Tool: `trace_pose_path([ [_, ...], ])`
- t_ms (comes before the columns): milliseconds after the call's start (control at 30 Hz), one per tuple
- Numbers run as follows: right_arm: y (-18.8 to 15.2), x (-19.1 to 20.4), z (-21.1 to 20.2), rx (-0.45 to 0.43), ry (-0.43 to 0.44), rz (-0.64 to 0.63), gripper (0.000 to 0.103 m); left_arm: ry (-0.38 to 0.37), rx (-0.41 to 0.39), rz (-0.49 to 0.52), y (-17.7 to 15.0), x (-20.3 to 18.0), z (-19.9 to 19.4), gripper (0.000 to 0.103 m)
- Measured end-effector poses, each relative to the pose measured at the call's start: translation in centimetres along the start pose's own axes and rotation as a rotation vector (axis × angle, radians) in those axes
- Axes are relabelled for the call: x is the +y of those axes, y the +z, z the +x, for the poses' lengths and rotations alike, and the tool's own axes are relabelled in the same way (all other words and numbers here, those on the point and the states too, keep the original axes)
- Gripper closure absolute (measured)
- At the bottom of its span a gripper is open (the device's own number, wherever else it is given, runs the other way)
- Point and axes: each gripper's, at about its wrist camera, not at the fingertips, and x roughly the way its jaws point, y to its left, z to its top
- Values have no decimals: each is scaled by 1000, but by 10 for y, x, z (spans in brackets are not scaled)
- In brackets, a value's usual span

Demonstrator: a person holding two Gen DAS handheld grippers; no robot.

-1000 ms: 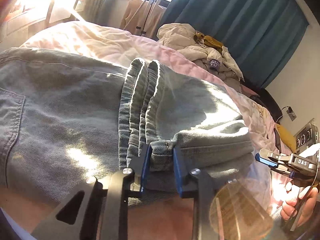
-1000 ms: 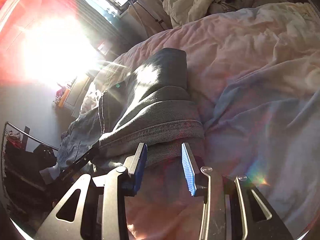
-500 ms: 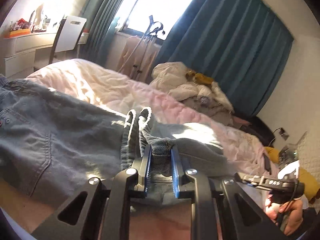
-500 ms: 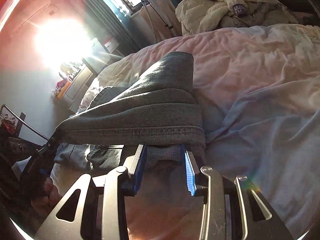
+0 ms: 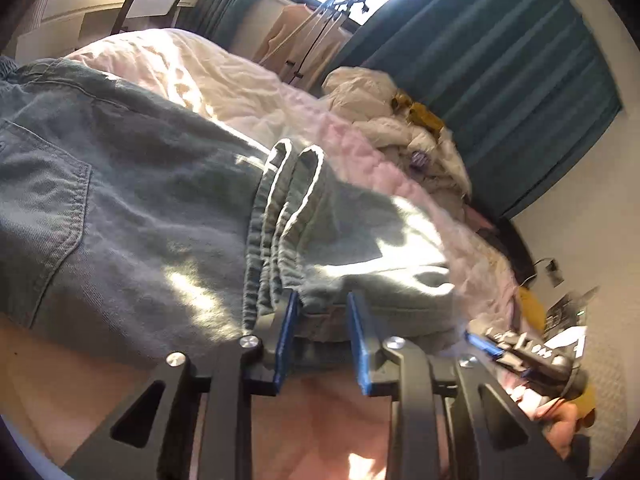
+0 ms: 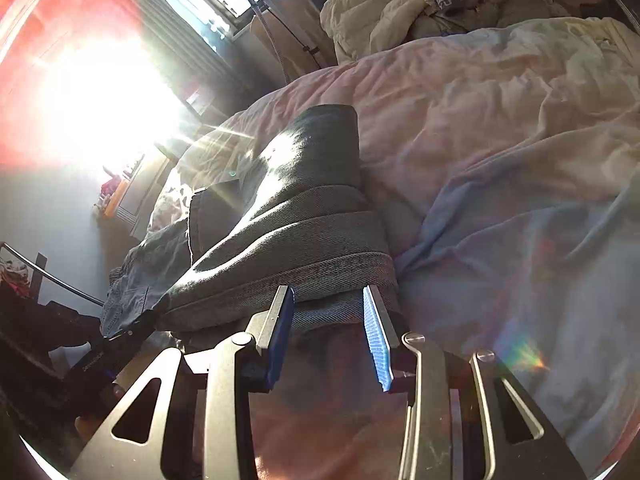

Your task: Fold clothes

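Left gripper (image 5: 320, 336) jaws just widened off jeans (image 5: 132, 216) hem; right gripper (image 6: 328, 332) clamps hem, contact half-hidden.

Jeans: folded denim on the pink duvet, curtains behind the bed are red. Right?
Not quite. The jeans do lie folded on the pink duvet, but the left wrist view shows the curtains behind the bed are dark teal, not red.

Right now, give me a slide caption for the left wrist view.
Left tool opening around the folded hem of the denim jeans on a pink duvet.
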Motion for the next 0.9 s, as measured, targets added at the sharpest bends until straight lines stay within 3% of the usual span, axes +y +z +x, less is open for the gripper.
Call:
trace_pose_path([
  [67, 1, -3, 0, 5, 17, 19, 67, -42, -57, -25, 6, 2, -11, 40],
  [100, 1, -4, 0, 7, 20, 26, 67, -49, -73, -29, 10, 4, -11, 38],
  [200, 1, -5, 5, 32, 26, 38, 64, -41, -11, -67, 27, 18, 13, 38],
  [300, -3, -5, 18, 90, 30, 31, 62, 4, 99, -91, 38, 34, 45, 38],
  [400, -2, -8, 25, 111, 34, 36, 62, 27, 144, -110, 39, 46, 63, 38],
  [467, 5, -13, 18, 77, 35, 46, 62, 38, 169, -125, 40, 54, 74, 38],
  [533, 16, -22, 1, -16, 3, 56, 61, 28, 199, -109, 39, 52, 82, 38],
  [600, 25, -31, -13, -86, -49, 61, 51, 15, 229, -88, 37, 48, 88, 38],
  [633, 27, -35, -12, -88, -60, 71, 45, 11, 243, -81, 36, 46, 90, 38],
  [800, 20, -40, 16, 8, -30, 112, 44, -7, 301, -58, 33, 43, 102, 38],
  [900, 16, -34, 24, 15, -24, 88, 44, -5, 353, -76, 36, 48, 115, 38],
])
